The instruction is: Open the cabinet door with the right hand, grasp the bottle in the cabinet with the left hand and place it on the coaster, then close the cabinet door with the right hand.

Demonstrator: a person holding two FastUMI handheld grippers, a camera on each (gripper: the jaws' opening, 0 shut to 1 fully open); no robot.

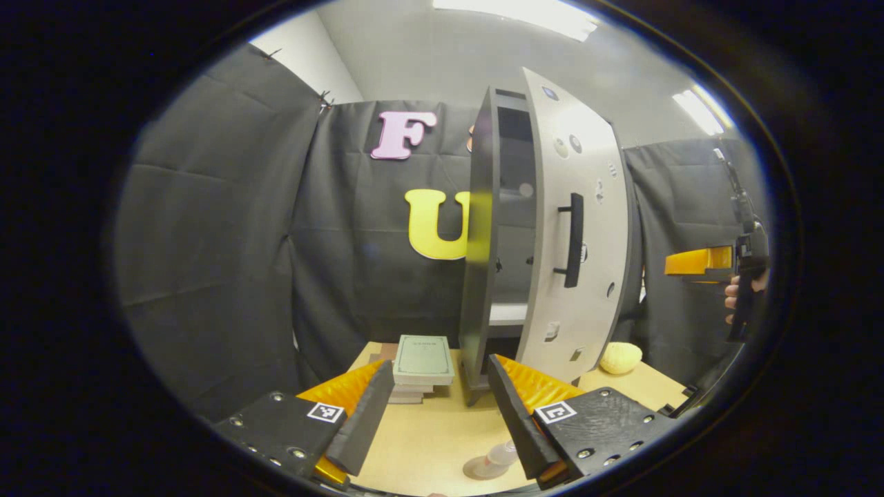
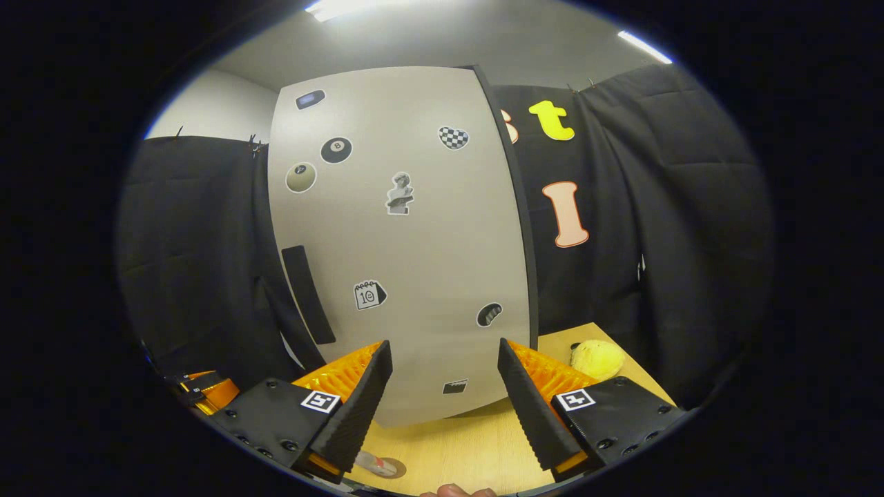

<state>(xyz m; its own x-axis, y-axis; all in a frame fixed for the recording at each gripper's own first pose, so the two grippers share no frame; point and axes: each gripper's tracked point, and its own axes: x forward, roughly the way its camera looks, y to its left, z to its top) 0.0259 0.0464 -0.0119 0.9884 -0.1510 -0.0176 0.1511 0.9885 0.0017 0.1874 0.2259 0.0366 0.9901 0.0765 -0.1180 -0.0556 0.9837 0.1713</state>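
- In the left gripper view, the left gripper [image 1: 435, 404] hangs over the pale wooden worktop [image 1: 428, 442] with its jaws spread wide and nothing between them.
- The bottle [image 1: 501, 455] stands on the round coaster [image 1: 483, 469] on the worktop, low in that view, just beside the right-hand finger; whether it touches the finger I cannot tell.
- Past the jaws stands the tall dark cabinet [image 1: 480, 241], its pale door [image 1: 577, 228] part open, so the shelves inside show through the gap.
- The door carries a black bar handle [image 1: 572, 240] and several small stickers.
- A stack of books [image 1: 421, 362] lies on the worktop left of the cabinet; a yellow rounded thing [image 1: 620, 357] sits to its right.
- At the far right of the left gripper view a hand [image 1: 733, 297] holds the right gripper, well apart from the door.
- In the right gripper view, the right gripper [image 2: 445, 393] faces the door [image 2: 400, 235] with its jaws wide and empty, not touching the handle [image 2: 307, 293].
- The bottle [image 2: 373, 461] and coaster [image 2: 390, 469] show at the bottom of that view.
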